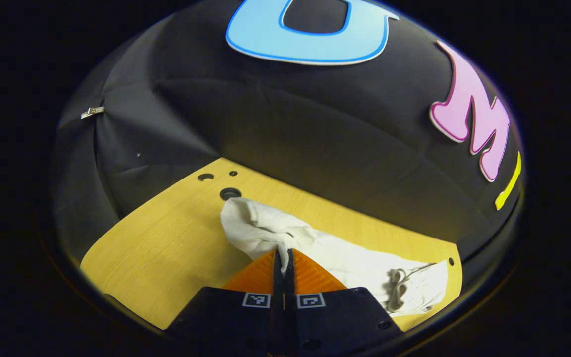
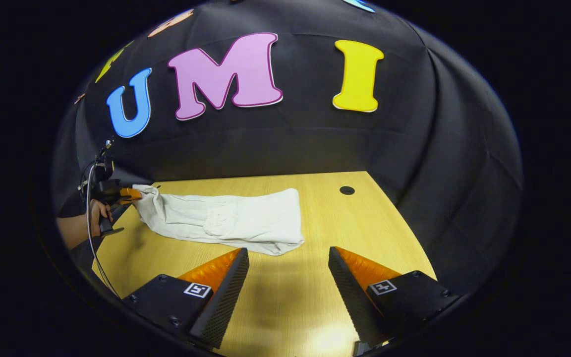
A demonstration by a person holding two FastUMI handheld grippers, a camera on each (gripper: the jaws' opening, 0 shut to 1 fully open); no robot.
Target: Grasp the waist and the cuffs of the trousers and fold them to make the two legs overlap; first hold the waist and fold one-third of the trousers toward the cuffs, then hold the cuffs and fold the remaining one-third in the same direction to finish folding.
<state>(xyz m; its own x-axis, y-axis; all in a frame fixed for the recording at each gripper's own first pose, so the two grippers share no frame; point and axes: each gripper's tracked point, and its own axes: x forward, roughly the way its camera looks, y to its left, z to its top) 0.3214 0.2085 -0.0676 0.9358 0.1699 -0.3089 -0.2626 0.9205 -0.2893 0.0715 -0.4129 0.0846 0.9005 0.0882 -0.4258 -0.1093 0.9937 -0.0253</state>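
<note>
Left gripper view: the left gripper sat at 6 o'clock, fingers closed together with only a slit between them, pinching a bunched edge of the pale trousers. From the pinch the cloth ran two ways: a lifted, crumpled lobe toward 11 o'clock, ending just beside a round hole in the desk, and a flatter stretch toward 4 o'clock. At that far end a drawstring lay looped on the cloth, which marked the waist; the right gripper view did not resolve this.

Right gripper view: the right gripper stood wide open at 6 o'clock, holding nothing, its tips hovering over bare desk just short of the trousers' near edge. The trousers lay as one long band across the middle of the desk, left end raised. At 9 o'clock the left gripper showed from outside, clamped on that raised end, with a hand on its handle and a cable hanging down. Another desk hole lay at 1 o'clock, well apart from the cloth.
</note>
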